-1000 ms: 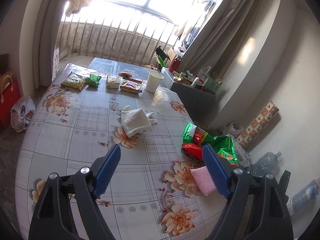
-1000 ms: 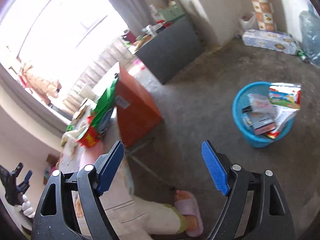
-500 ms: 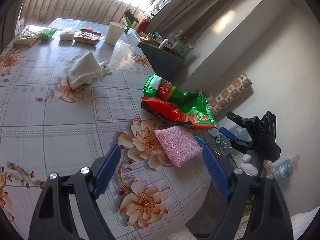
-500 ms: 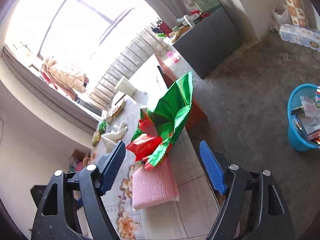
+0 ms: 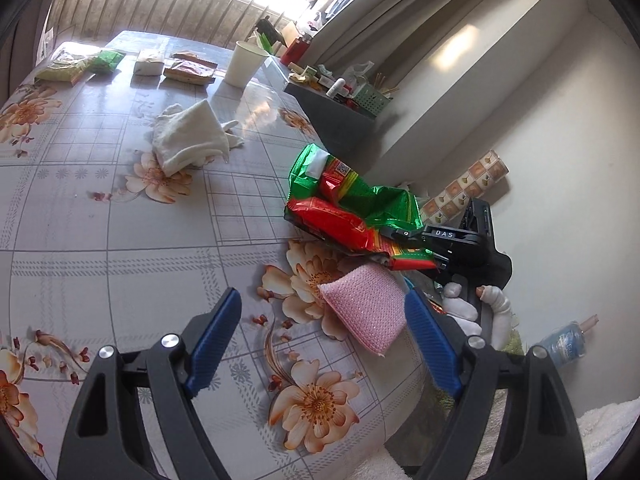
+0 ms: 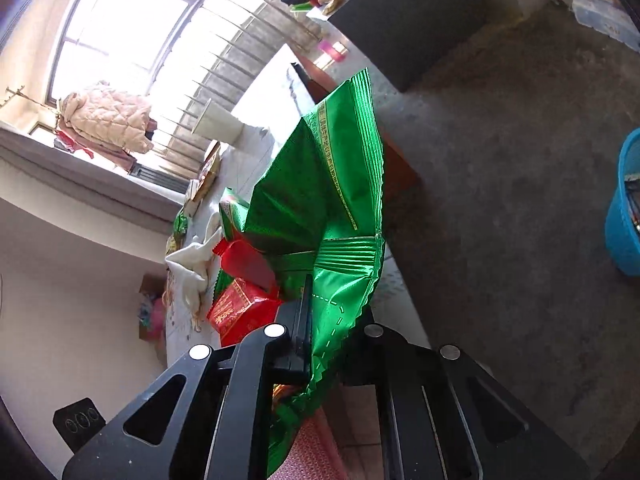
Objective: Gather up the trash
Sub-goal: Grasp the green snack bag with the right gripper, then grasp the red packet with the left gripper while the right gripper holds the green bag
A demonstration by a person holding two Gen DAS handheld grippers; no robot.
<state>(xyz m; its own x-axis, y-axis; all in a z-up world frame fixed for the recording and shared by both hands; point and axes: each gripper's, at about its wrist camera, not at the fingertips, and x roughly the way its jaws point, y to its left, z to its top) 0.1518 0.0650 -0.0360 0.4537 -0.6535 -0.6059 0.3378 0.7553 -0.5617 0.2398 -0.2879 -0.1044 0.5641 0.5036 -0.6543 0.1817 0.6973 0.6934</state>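
Note:
A crumpled green snack wrapper with a red wrapper beneath it lies at the right edge of the flowered table. My right gripper, held by a white-gloved hand, reaches in from the right. Its jaws are closing and pinch the green wrapper at its serrated edge, as the right gripper shows close up. The red wrapper sits just left of the fingers. My left gripper hovers open above the table edge, over a pink sponge, touching nothing.
A white cloth lies mid-table. A paper cup and several snack packets stand at the far end. A blue bin with trash sits on the floor at the right. A dark cabinet stands beyond the table.
My right gripper swung from the floor and bin to the table edge and shut on the green wrapper. My left gripper tilted down and moved toward the sponge, still open.

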